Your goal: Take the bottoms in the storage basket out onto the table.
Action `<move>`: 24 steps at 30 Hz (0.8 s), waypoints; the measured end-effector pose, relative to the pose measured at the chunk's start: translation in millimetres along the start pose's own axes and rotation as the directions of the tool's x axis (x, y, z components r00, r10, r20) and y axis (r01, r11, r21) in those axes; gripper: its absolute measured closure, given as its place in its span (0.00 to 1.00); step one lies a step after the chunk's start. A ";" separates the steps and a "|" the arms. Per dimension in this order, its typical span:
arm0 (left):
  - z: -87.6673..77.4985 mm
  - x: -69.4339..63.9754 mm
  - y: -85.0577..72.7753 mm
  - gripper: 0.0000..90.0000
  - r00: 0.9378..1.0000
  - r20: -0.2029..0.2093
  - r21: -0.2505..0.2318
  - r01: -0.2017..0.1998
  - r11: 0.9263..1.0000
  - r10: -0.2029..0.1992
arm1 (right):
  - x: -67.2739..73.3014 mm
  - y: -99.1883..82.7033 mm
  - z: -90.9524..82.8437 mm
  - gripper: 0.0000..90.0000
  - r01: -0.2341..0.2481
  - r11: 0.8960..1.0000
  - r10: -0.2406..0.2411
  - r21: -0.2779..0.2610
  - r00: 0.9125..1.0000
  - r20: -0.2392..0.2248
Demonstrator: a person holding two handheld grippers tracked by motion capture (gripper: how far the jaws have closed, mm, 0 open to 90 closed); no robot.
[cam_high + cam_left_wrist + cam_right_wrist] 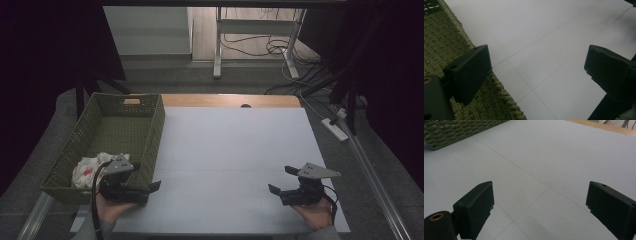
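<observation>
Left gripper (150,189) nearest, by basket (156,131) corner, jaws wide apart, empty. Right gripper (281,180) over bare mat (235,150), jaws apart, empty too. Cloth (92,166) lies bundled in basket's near corner, behind left gripper. Step: likely placement done, hands resting. Next move unclear. Cloth partly hidden by gripper; red mark on it hard to read.

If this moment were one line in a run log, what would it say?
left gripper: open, empty, beside basket | right gripper: open, empty, over white mat | crumpled cloth: inside basket
</observation>
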State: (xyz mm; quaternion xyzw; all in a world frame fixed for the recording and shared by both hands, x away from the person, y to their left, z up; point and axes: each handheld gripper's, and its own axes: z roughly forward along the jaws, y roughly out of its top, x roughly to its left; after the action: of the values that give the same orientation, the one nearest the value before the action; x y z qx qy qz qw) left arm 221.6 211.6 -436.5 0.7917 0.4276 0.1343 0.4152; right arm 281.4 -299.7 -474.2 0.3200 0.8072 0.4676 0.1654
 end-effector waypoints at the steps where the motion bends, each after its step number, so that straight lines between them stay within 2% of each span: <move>1: 0.0 0.0 0.0 0.07 1.000 0.000 0.000 0.000 1.000 0.000 | 0.0 0.0 0.0 0.09 0.000 1.000 0.000 0.000 1.000 0.000; 12: -0.1 2.8 -1.6 0.07 1.000 0.000 0.000 0.009 1.000 -0.009 | 2.6 -1.5 0.9 0.08 0.028 1.000 -0.028 -0.009 1.000 0.005; 18: -2.0 3.3 -0.9 0.07 1.000 0.003 -0.008 0.008 1.000 -0.008 | 0.8 -1.9 -0.7 0.09 -0.001 1.000 0.001 -0.015 1.000 -0.004; 24: -3.1 4.0 -1.1 0.07 1.000 0.003 -0.011 0.006 1.000 -0.006 | 1.8 -2.6 -0.3 0.09 -0.004 1.000 0.004 -0.010 1.000 -0.009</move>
State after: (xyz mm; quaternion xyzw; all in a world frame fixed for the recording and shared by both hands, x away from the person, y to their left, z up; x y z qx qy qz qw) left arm 221.7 216.8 -436.0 0.7883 0.4287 0.1343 0.4204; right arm 278.9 -299.5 -476.2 0.3188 0.8050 0.4732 0.1625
